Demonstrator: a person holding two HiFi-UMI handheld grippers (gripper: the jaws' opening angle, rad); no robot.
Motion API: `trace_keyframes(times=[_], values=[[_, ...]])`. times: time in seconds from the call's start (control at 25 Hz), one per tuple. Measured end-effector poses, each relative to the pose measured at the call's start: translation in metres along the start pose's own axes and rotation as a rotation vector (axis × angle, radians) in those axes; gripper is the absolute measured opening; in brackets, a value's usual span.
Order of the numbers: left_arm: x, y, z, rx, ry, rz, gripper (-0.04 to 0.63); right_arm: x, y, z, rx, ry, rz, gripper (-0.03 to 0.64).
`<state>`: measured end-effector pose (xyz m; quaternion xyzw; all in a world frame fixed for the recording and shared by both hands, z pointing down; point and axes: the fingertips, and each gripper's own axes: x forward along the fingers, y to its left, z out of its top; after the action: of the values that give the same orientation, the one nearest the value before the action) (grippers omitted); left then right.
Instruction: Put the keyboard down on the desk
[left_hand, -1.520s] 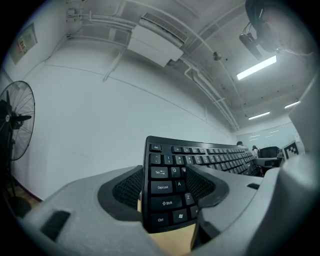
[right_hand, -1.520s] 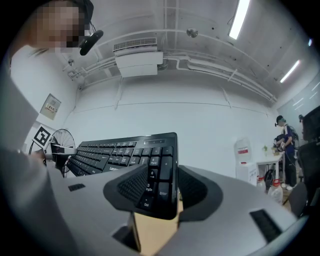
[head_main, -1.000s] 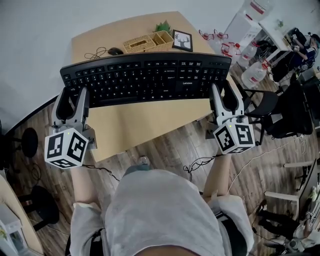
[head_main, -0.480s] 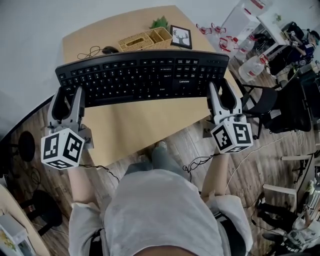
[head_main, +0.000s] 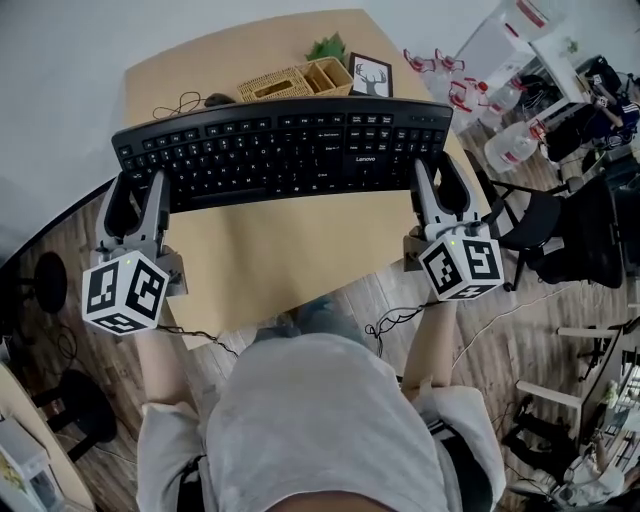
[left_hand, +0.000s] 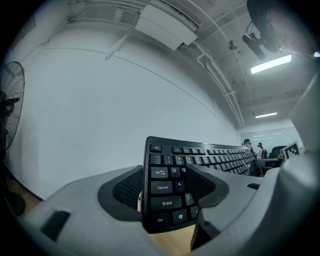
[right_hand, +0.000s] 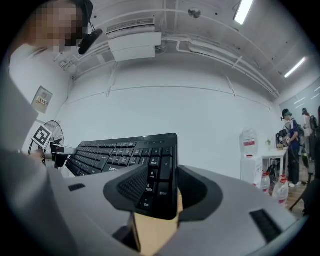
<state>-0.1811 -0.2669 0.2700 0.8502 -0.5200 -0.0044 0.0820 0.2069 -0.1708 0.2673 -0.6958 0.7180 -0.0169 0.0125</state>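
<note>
Left gripper (head_main: 138, 190) clamps keyboard (head_main: 285, 150) left end | right gripper (head_main: 436, 180) clamps right end | over desk (head_main: 290, 245)

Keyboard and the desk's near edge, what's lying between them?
Nothing: the head view shows bare desk from the keyboard, held by the left gripper and right gripper, to that edge.

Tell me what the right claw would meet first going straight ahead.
The right claw is shut on the keyboard. Past that, probably the picture frame, though it may pass just beside it.
</note>
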Motion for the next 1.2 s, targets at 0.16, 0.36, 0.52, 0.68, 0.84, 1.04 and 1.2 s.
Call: trace_keyframes(times=[0.16,0.36,0.52,0.68,0.84,1.04,1.2], values=[[0.008,0.005,-0.008,-0.014,0.026,0.031,0.266,0.019,-0.003,-0.007,0.001,0.024,0.024,0.178],[0.013,0.006,-0.02,-0.017,0.054,0.071,0.266,0.035,-0.01,-0.022,0.013,0.063,0.059,0.178],[0.021,0.009,-0.034,-0.021,0.082,0.105,0.265,0.053,-0.015,-0.04,0.029,0.104,0.085,0.178],[0.031,0.013,-0.055,-0.043,0.128,0.14,0.265,0.074,-0.021,-0.06,0.033,0.155,0.113,0.178],[0.04,0.019,-0.077,-0.064,0.178,0.173,0.265,0.092,-0.025,-0.083,0.04,0.212,0.135,0.178],[0.043,0.024,-0.106,-0.087,0.243,0.208,0.265,0.106,-0.027,-0.112,0.051,0.279,0.162,0.178],[0.044,0.026,-0.129,-0.109,0.293,0.233,0.265,0.113,-0.029,-0.136,0.058,0.331,0.179,0.178]])
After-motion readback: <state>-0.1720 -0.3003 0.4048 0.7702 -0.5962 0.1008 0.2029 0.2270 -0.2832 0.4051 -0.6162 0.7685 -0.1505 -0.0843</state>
